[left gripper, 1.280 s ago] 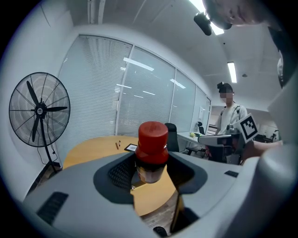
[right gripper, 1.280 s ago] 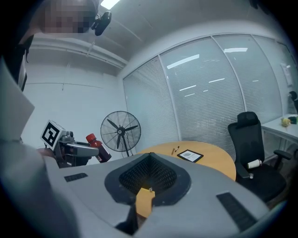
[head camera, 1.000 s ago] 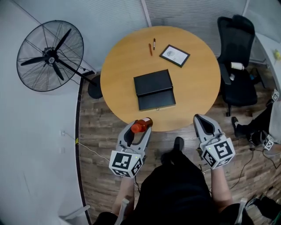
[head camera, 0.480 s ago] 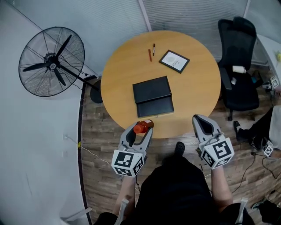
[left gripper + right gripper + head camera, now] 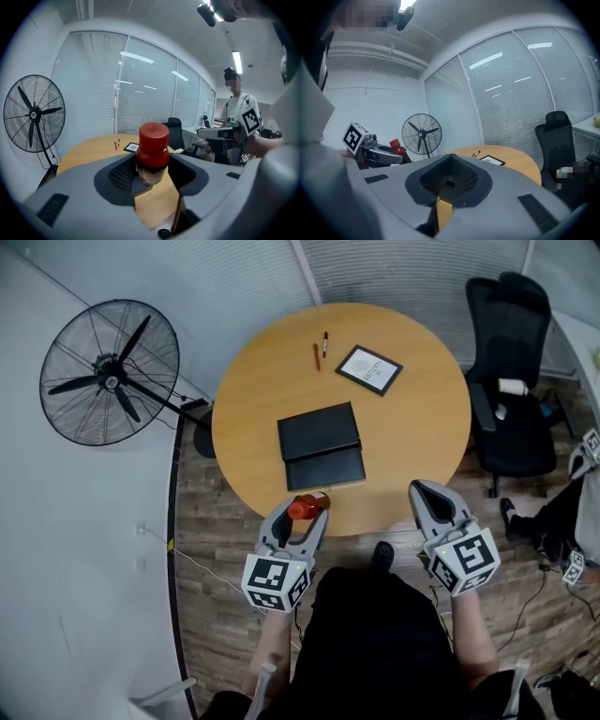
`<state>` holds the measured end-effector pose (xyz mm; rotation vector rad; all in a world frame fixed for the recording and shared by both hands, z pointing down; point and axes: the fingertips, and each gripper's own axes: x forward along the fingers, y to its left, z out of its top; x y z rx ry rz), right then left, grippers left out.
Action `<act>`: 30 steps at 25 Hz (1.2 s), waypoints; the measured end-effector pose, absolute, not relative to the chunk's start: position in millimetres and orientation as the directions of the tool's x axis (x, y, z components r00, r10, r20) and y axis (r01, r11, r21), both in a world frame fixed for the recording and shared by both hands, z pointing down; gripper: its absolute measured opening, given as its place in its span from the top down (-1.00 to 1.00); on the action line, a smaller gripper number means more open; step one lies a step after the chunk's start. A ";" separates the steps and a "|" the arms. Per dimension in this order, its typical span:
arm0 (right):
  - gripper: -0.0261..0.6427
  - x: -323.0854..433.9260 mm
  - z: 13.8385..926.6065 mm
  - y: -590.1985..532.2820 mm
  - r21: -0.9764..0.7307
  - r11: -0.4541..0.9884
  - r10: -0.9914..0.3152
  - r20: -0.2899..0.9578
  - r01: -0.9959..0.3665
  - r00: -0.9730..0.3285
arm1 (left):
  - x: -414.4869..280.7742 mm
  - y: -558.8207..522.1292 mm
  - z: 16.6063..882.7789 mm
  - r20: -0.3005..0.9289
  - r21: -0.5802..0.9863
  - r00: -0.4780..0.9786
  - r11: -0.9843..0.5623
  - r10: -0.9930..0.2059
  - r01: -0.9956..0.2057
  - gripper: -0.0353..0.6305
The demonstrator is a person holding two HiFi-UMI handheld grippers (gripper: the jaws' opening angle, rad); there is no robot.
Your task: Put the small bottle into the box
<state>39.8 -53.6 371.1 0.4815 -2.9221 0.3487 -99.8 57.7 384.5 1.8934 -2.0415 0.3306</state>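
Overhead, head view: black box [image 5: 321, 443] mid round table [image 5: 422, 427], interior not discernible; small bottle [image 5: 307, 506], red-capped, over near table edge, apart from box.
Left gripper view: left gripper [image 5: 151, 176] jaws pinching small bottle [image 5: 152, 154] between them.
Right gripper view: right gripper [image 5: 449, 177] jaws pressed together, empty.

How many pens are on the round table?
2. Both lie on the far side of the table, left of the framed card: a reddish pen and a darker pen beside it. None looks hidden.
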 end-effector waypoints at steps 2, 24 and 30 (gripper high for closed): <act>0.89 40.0 372.2 -54.0 -0.213 0.921 -0.288 0.193 -0.327 -0.938 | -96.2 56.2 389.2 0.410 0.062 -0.055 0.088 -0.910 -0.994 0.27; 0.89 20.5 393.3 -66.2 -0.268 0.880 -0.334 0.236 -0.392 -0.912 | -120.1 34.1 440.7 0.560 0.079 0.036 0.011 -0.828 -0.997 0.27; 0.89 10.3 396.8 -78.5 -0.278 0.852 -0.381 0.254 -0.444 -0.889 | -132.6 17.4 454.7 0.596 0.111 0.106 -0.050 -0.796 -0.993 0.27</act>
